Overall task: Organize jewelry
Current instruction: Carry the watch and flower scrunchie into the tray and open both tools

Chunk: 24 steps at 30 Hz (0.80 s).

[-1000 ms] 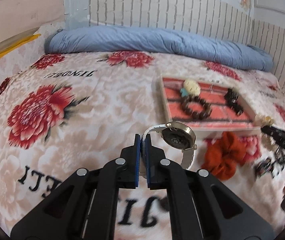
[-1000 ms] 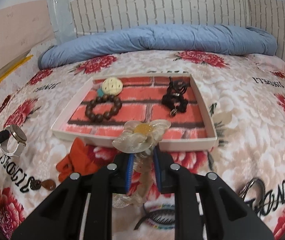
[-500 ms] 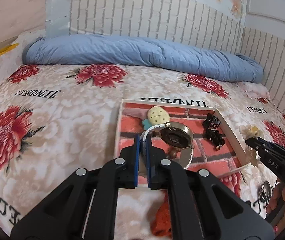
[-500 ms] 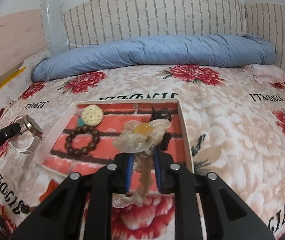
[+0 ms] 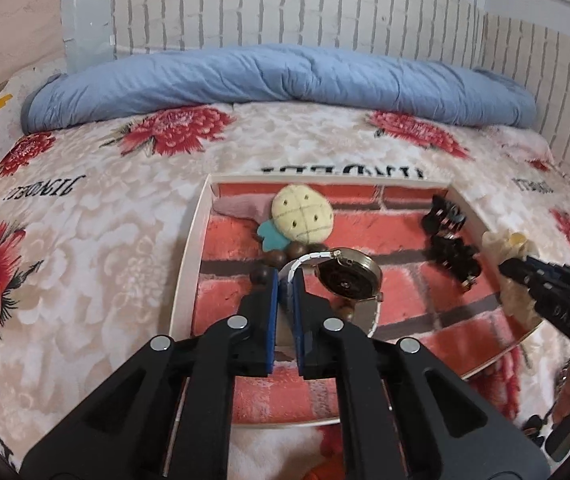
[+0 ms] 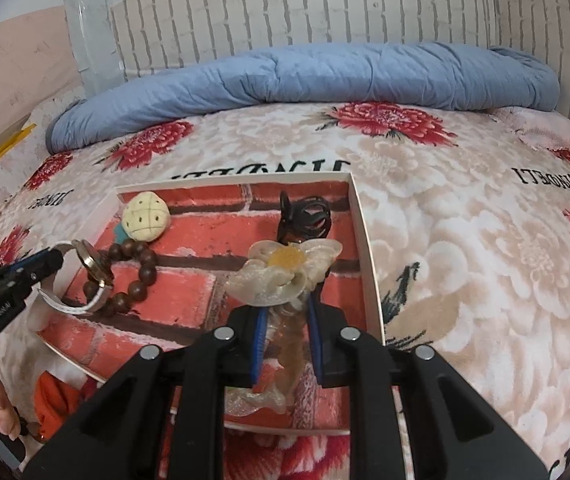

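1. I am carrying two pieces over the tray [image 5: 189, 264] at once; this is the delivery step, with neither piece set down yet.
2. The left gripper [image 5: 286, 280], at lower centre of the left wrist view, is clamping the white strap of the watch [image 5: 349, 282]. The watch case is hanging above the wooden bead bracelet [image 6: 141, 264], over the tray's left half.
3. The right gripper [image 6: 285, 312], at lower centre of the right wrist view, is pinching the stem of the translucent flower hair clip [image 6: 289, 270], jaws narrowly apart around it. The clip is hovering over the right half of the tray, just in front of the black hair claws [image 6: 305, 214].
4. Already lying in the tray: the bracelet, the cream pineapple charm [image 5: 303, 218] and the black claws.
5. Judgement: the next move is calling for lowering each piece onto bare tray floor, then parting the jaws. The watch should be steered clear of the beads to avoid stacking.
6. An orange scrunchie [image 6: 55, 404] is waiting outside the tray, at lower left of the right wrist view.
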Available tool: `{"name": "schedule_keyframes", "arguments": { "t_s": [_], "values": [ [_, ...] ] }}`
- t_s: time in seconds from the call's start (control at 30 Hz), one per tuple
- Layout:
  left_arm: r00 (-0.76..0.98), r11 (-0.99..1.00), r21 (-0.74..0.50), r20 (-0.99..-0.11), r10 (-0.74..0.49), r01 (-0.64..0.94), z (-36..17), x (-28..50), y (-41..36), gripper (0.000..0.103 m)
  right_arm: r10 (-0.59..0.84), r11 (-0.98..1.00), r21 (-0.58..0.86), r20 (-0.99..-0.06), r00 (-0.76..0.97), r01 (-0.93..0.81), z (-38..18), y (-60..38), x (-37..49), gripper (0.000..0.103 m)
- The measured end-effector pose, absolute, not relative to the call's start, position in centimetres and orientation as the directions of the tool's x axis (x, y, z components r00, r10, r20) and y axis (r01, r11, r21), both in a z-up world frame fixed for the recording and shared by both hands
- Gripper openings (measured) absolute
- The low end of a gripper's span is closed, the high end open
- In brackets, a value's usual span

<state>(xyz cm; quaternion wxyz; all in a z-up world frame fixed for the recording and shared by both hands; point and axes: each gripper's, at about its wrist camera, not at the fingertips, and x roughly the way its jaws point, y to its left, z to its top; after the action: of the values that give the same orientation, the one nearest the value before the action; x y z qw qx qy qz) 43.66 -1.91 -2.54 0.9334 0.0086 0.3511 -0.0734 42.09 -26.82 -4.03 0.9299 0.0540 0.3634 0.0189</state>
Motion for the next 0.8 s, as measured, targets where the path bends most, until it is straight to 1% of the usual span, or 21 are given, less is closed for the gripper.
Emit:
{"name": "schedule_keyframes", "arguments": {
  "t_s": [0.3,0.63,0.67,0.8],
  "values": [
    [0.713,0.992,-0.041,-0.692,-0.116,0.122,-4.5,45.0,-1.0,0.005,0.07,0.993,0.113,-0.713,0.698,0.016,-5.6,-26.9,43.0,0.019],
    [0.704,0.995,-0.034,-0.704,-0.093,0.097,-5.0,45.1,-0.5,0.005,0.084,0.992,0.124,-0.742,0.666,0.013,-6.6,-26.9,43.4,0.02],
    [0.703,0.994,-0.039,-0.705,-0.096,0.098,-5.0,45.1,-0.4,0.005,0.086,0.992,0.125,-0.746,0.661,0.012,-6.8,-26.9,43.5,0.022],
    [0.696,0.994,-0.049,-0.711,-0.104,0.099,-5.1,45.0,-0.1,0.005,0.092,0.992,0.126,-0.754,0.651,0.006,-7.0,-26.8,43.6,0.023]
  ]
}}
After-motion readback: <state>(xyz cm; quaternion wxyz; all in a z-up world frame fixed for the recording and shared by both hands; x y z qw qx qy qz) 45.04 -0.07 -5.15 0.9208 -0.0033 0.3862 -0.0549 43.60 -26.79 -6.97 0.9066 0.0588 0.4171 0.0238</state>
